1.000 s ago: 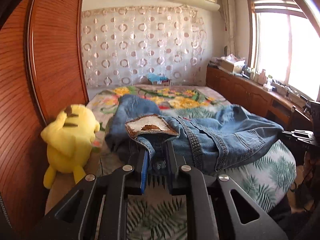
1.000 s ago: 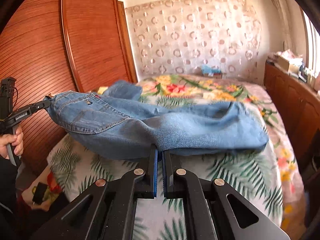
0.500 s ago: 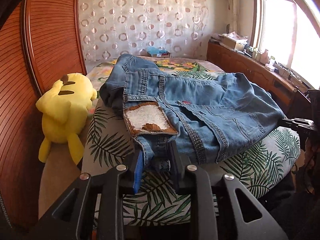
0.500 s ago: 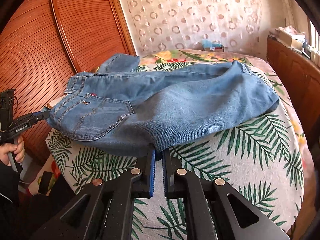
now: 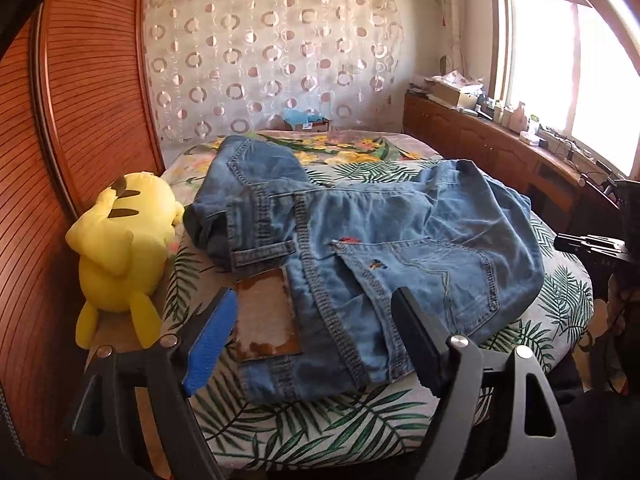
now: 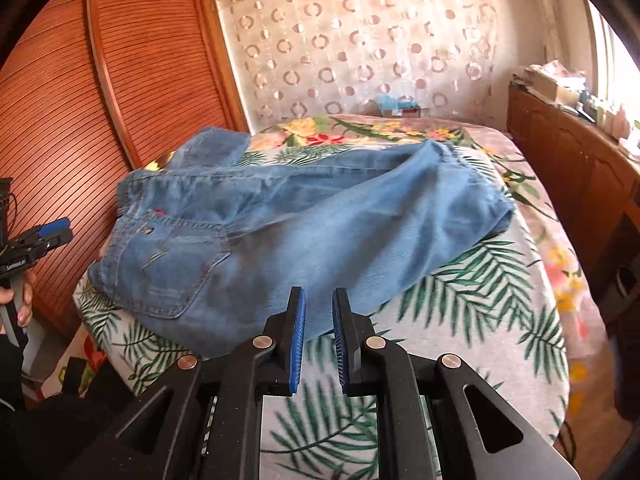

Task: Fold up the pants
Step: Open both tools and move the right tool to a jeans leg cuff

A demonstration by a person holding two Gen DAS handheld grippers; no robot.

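Observation:
Blue jeans (image 5: 360, 248) lie on the bed, waistband and brown leather patch (image 5: 266, 316) nearest the left wrist camera, legs stretching toward the far right. My left gripper (image 5: 316, 300) is wide open, its jaws either side of the waistband, holding nothing. In the right wrist view the jeans (image 6: 304, 220) lie flat, back pocket (image 6: 168, 264) at the left. My right gripper (image 6: 319, 300) is open a little, just off the near edge of the denim, empty. Each gripper shows in the other's view: the left gripper (image 6: 48, 234), the right gripper (image 5: 588, 242).
The bed (image 5: 320, 424) has a palm-leaf and flower cover. A yellow plush toy (image 5: 120, 248) sits at its left edge against the wooden slatted wardrobe (image 5: 80, 120). A wooden cabinet (image 5: 500, 148) with clutter runs under the window on the right. A small box (image 6: 400, 106) stands at the bed's head.
Both grippers let go of the jeans and opened. The jeans, held lifted a second ago, now lie flat on the bed. Both grippers drew back slightly.

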